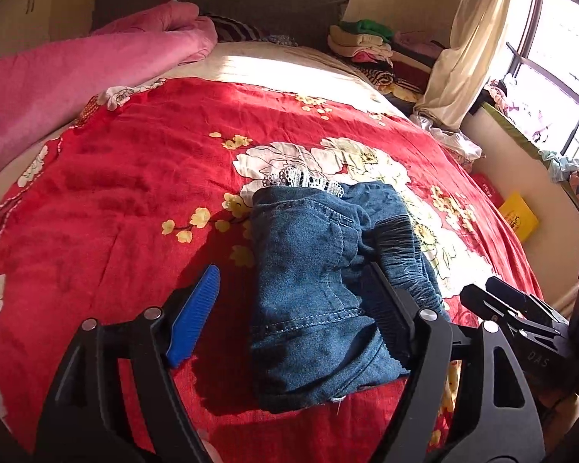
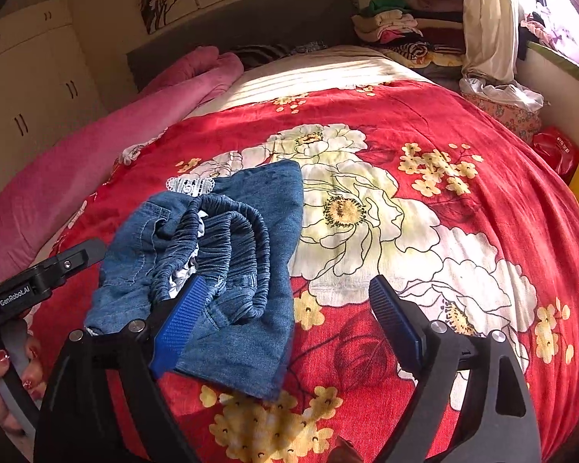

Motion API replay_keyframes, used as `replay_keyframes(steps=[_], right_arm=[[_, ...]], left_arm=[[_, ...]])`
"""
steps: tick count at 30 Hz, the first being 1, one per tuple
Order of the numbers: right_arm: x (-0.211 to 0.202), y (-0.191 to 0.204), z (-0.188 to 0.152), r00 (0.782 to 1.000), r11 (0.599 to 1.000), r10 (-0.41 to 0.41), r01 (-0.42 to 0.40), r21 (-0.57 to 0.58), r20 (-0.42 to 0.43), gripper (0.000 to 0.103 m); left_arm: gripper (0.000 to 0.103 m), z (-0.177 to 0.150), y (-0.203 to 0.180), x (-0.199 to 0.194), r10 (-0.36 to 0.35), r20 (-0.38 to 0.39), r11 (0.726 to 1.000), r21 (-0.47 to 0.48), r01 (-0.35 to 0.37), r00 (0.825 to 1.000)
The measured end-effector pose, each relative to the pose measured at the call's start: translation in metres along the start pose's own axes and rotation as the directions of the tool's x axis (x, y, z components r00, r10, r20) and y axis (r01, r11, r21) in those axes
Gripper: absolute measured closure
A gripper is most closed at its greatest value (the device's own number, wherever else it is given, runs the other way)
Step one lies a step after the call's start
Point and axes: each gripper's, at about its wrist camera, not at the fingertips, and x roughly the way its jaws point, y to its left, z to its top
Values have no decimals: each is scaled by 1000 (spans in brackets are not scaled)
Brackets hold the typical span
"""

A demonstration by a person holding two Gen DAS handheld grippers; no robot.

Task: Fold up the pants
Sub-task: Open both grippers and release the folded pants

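A: Where are the pants (image 1: 320, 270) sitting right now?

B: They are lying folded into a small denim bundle on the red floral bedspread (image 1: 135, 177), overlapping the big white flower print (image 2: 351, 208) at its left edge. A strip of white lace trim (image 2: 191, 185) is peeking out on the side of the bundle toward the headboard.

A: And what are your grippers doing?

B: You are holding the left gripper (image 1: 293, 312) with its fingers spread wide, one on each side of the bundle, gripping nothing. The right gripper (image 2: 293, 308) is also standing spread; its left blue pad (image 2: 181, 320) is showing in front of the gathered elastic waistband (image 2: 247, 254), while the other finger is hovering over the flower print, clear of the denim.

A: Anything else near the pants?

B: A pink quilt (image 1: 58, 88) is lying along the bedspread's left edge, well apart from the bundle.
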Motion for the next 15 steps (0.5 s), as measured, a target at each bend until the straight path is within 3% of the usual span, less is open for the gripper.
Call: replay_keyframes(steps=[8,15], right_arm=[[-16,8,0,999,1000,8,-7,-18,35,10],[-33,11,-1,998,1000,5,-3,-27,62,8]], left_arm=[[14,1,-4,-18,20,27,1000,9,-20,999],[10,0,-7,-33,28,42,999,16,-29,999]])
